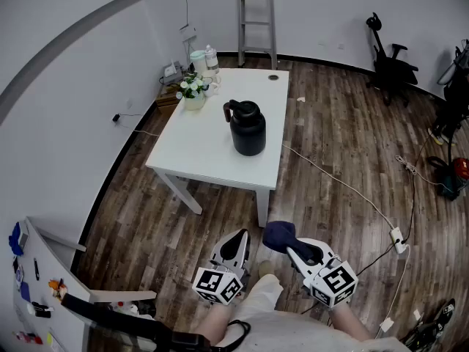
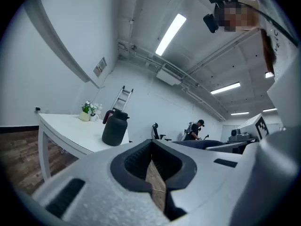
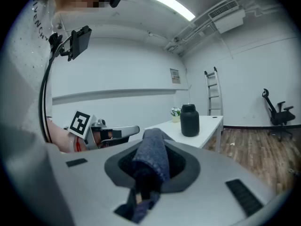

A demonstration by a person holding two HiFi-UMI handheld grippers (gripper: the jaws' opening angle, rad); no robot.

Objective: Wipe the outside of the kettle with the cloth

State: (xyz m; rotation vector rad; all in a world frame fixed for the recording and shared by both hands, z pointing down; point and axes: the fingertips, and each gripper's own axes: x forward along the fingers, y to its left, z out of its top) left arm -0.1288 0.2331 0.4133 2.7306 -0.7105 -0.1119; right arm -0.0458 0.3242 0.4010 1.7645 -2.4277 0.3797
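black kettle (image 1: 248,128), upright on the white table (image 1: 209,156), close to its right edge, handle turned left and slightly far. nothing touching it. far left on the same table, a flower pot (image 1: 193,92) and some bottles, well apart from the kettle. beyond the table's far end, a ladder (image 1: 256,13) against the wall. on the floor to the right, a pale cable (image 1: 344,185) trailing past the table leg.

both tools down near the body, over bare floor, well short of the table; wiping not yet begun.

likely trouble from here: a kettle standing free and unbraced so near the right edge, apt to slide or tip that way under a sideways push from the cloth. also a bunched cloth, pinched at only one part, liable to drag loose or present hard jaw instead of fabric. possibly a foot catching that cable on the way in.

right gripper (image 1: 293,249): clamped on the dark blue cloth (image 3: 153,159), with a wad bulging up past the jaws and a tail hanging below.

left gripper (image 2: 152,173): jaws drawn together, holding nothing, only a sliver of floor visible behind them; free to steady the kettle.
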